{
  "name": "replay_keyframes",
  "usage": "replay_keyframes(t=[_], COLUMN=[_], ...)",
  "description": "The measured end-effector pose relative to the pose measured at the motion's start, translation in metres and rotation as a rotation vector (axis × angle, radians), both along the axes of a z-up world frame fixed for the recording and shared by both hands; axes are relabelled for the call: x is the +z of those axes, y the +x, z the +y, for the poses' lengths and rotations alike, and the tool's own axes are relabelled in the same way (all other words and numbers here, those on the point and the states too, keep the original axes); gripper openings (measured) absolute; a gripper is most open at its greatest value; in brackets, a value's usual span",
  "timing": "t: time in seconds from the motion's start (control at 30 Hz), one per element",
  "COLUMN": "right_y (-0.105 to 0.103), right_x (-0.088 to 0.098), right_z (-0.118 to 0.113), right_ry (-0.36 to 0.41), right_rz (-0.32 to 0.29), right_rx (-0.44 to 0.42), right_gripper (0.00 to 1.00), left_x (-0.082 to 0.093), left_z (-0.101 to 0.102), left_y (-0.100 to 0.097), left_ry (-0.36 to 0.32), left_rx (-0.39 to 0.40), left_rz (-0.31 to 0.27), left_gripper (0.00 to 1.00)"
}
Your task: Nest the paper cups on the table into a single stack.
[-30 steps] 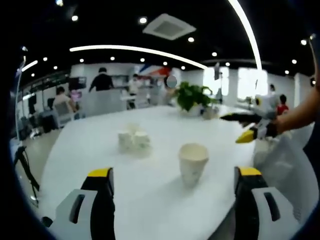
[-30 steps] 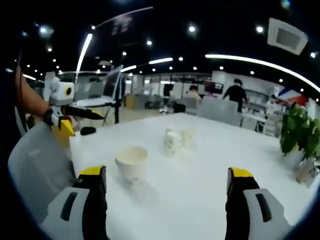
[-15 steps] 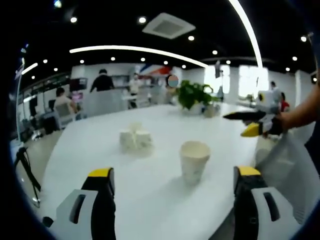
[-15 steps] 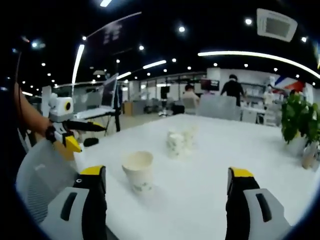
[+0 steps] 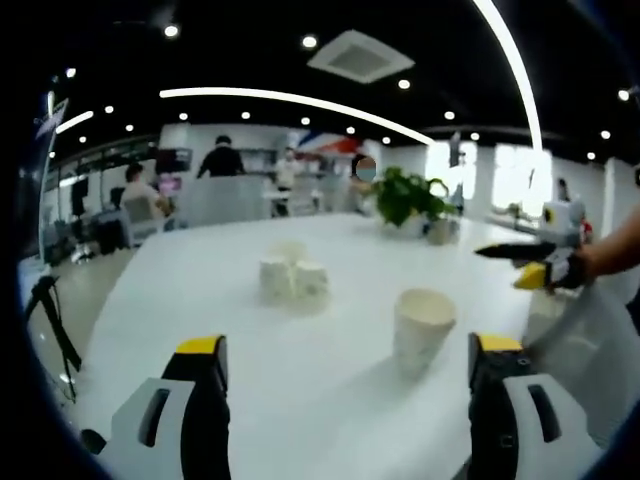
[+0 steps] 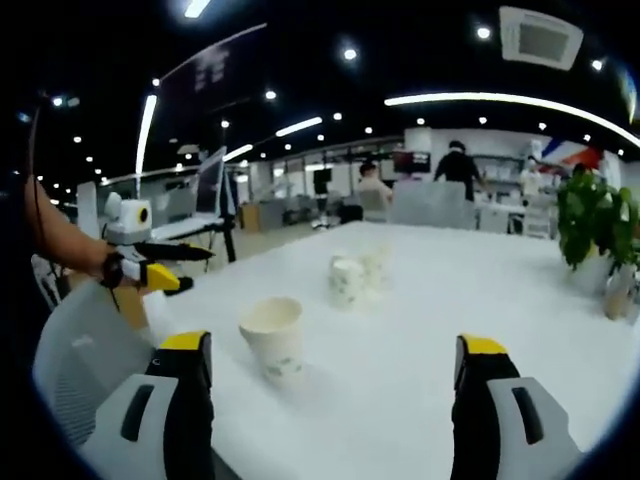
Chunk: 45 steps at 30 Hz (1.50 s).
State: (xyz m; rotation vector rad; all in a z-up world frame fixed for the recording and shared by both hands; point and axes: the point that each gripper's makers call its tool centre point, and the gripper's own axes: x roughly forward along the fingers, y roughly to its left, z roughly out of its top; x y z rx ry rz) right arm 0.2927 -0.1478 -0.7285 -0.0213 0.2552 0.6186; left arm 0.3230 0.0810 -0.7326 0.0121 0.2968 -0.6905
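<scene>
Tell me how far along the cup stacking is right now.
Nothing looks stacked yet. One paper cup stands alone near the table edge, and a small cluster of cups sits farther back, apart from it. The left gripper and right gripper are both open and hold nothing. Still left: picking up the cups and nesting them all into one stack.

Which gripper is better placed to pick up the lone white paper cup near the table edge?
Probably left. In its view the lone white paper cup stands upright nearer the open left gripper; the open right gripper sees it further aside.
</scene>
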Motion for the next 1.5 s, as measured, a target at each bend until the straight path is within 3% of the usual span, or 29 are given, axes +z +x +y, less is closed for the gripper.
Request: replay_keyframes(t=[0.1, 0.33, 0.7, 0.87, 1.13, 1.5], right_y=[0.000, -0.001, -0.001, -0.001, -0.001, -0.003], right_x=[0.000, 0.000, -0.003, -0.003, -0.007, -0.010], right_z=[0.001, -0.002, -0.004, -0.006, -0.009, -0.009], right_ry=[-0.005, -0.016, -0.014, -0.012, -0.006, -0.006], right_rz=[-0.005, -0.012, -0.004, 0.000, 0.021, 0.038], right_rx=[0.003, -0.002, -0.016, -0.026, -0.042, -0.043], right_gripper=[1.00, 1.00, 1.00, 1.00, 1.00, 1.00], left_x=[0.000, -0.003, -0.018, -0.031, -0.046, -0.065], left_z=[-0.005, -0.024, -0.055, -0.072, -0.093, -0.105], left_y=[0.011, 0.057, 0.103, 0.125, 0.162, 0.183], left_ry=[0.020, 0.042, 0.058, 0.079, 0.117, 0.156], left_rx=[-0.011, -0.054, -0.101, -0.126, -0.141, -0.143], left_rz=[-0.001, -0.007, -0.009, -0.004, 0.003, 0.032], left_gripper=[0.98, 0.98, 0.96, 0.91, 0.74, 0.58])
